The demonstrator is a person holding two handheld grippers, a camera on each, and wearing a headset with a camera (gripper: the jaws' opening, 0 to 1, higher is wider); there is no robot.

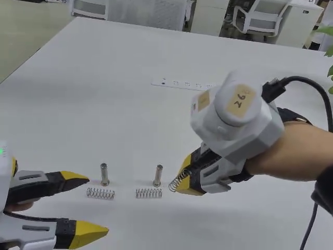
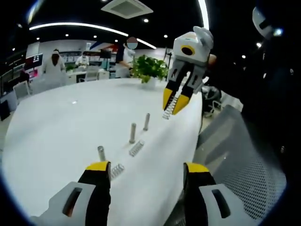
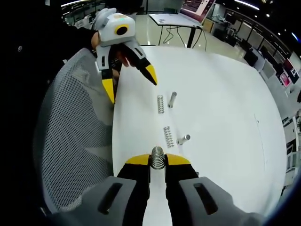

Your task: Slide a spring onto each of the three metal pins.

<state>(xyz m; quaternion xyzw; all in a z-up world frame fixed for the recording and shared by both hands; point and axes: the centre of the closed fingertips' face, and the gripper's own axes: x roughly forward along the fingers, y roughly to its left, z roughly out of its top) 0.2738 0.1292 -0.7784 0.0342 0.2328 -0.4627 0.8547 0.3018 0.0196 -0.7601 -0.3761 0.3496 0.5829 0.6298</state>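
Holding the first spring ready for fitting: right gripper [image 2: 175, 101], jaws closed to a narrow gap on one held spring [image 3: 158, 158], which is gripped across its coils with its free end jutting past the tips at a tilt, low over the worktop [image 1: 156, 104] at the right end of the row. Pins, three, upright in a line: left pin [image 1: 104, 174], middle pin [image 1: 158, 175], right pin [image 2: 146, 121], the last just beside the held spring in the left gripper view. All three shafts look bare. Loose springs, two, lying flat: left loose spring [image 1: 100, 193] just on the near side of the left pin, middle loose spring [image 1: 149, 193] just on the near side of the middle pin. Left gripper [image 1: 83, 204], jaws spread wide with nothing between them, hovering at the near left. Step in hand, by judgement: first of three fittings, spring lifted but not yet on a pin. Next move calls for bringing the spring upright, centring its open end over the right pin's top, then lowering it so the coils pass down the shaft without snagging.
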